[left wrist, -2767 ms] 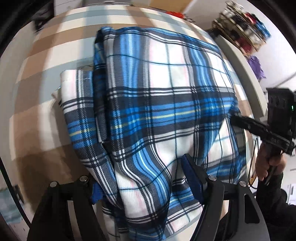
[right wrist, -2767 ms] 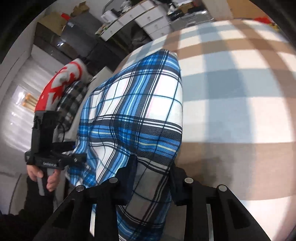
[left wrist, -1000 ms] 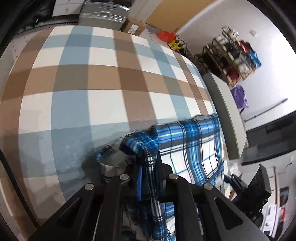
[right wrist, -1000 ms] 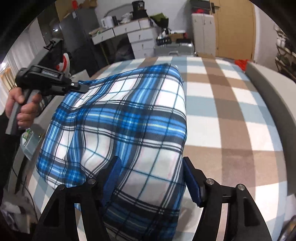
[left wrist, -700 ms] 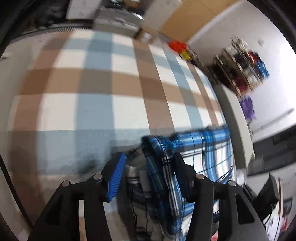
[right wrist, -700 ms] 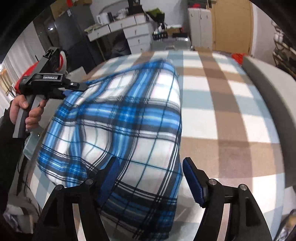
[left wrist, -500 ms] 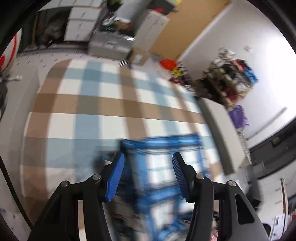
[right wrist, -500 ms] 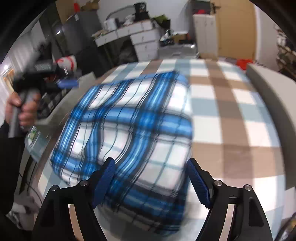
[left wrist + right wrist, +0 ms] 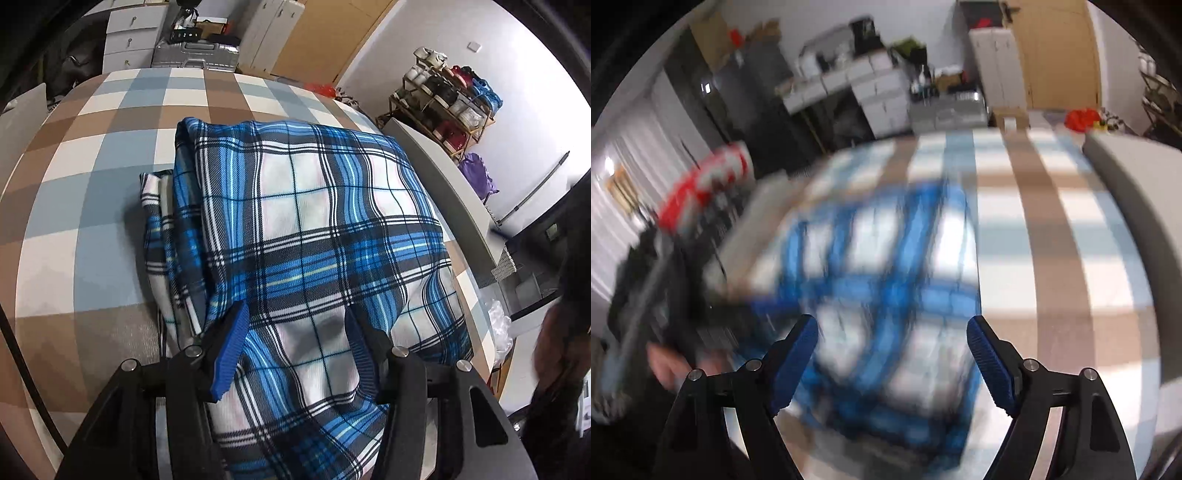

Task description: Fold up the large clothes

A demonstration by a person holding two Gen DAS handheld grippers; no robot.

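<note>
A worktop (image 9: 92,206) covered in a brown, blue and white checked cloth fills the room's centre; white drawers (image 9: 129,40) and a silver case (image 9: 195,59) stand behind it, a cluttered shelf rack (image 9: 447,107) at the right wall. The folded blue plaid garment (image 9: 317,229) lies on the worktop's near right part. My left gripper (image 9: 295,339) is parted, its pads over the fabric without pinching it. My right gripper (image 9: 892,347), blurred, is opening wide above the garment, holding nothing.
</note>
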